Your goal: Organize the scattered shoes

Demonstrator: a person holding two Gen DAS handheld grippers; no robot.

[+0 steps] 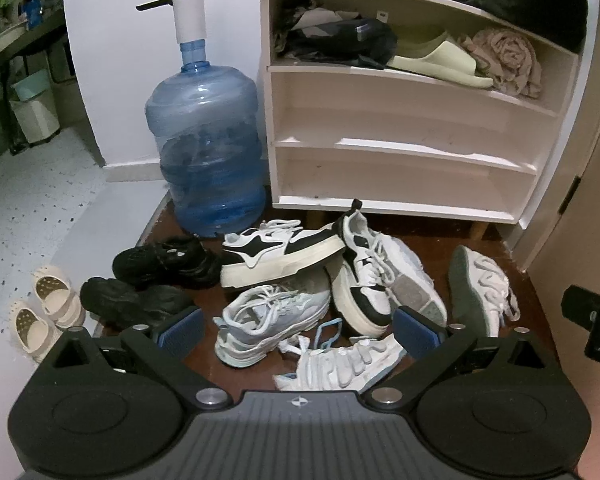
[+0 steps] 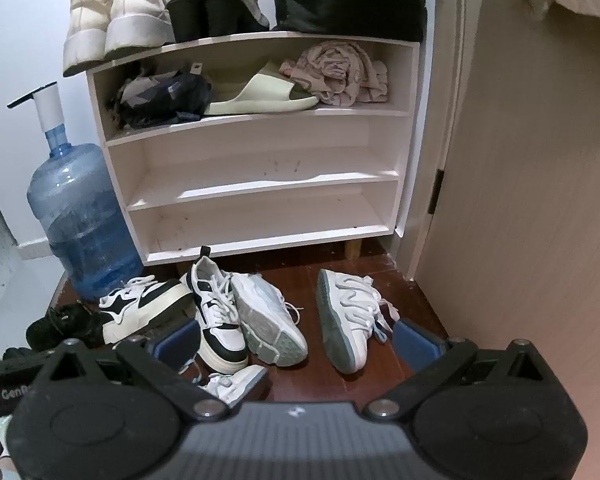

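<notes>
The shoes lie scattered on the dark wooden floor in front of the white shoe rack, whose 2 lower shelves hold nothing visible. No sneaker from the pile sits on the rack. This layout fits either a pile waiting to be shelved or the remainder of a larger one.

Layout, left to right:

1. The cream sandals sit side by side on the pale floor, apart from the pile.
2. The black shoes lie near each other beside the water bottle.
3. The black-and-white sneakers overlap: 1 rests tilted across the other and on the pale blue sneaker.
4. The white lace-up sneaker lies on its side, nearest the left tongs.
5. The white sneaker lies on its side, sole showing, clear of the pile.

Tool state: the left tongs and the right tongs are both spread wide, above the shoes, and pinch nothing.

Procedure for a clean grasp:

1. Select a shoe with no other shoe on top; the tilted sneaker or the lone white sneaker qualifies.
2. Close on the heel collar or side wall, not on the laces, which are likely to slip.
3. Lift straight up, so neighbours do not drag.
4. Set pairs together, sole down, toe inward.
</notes>
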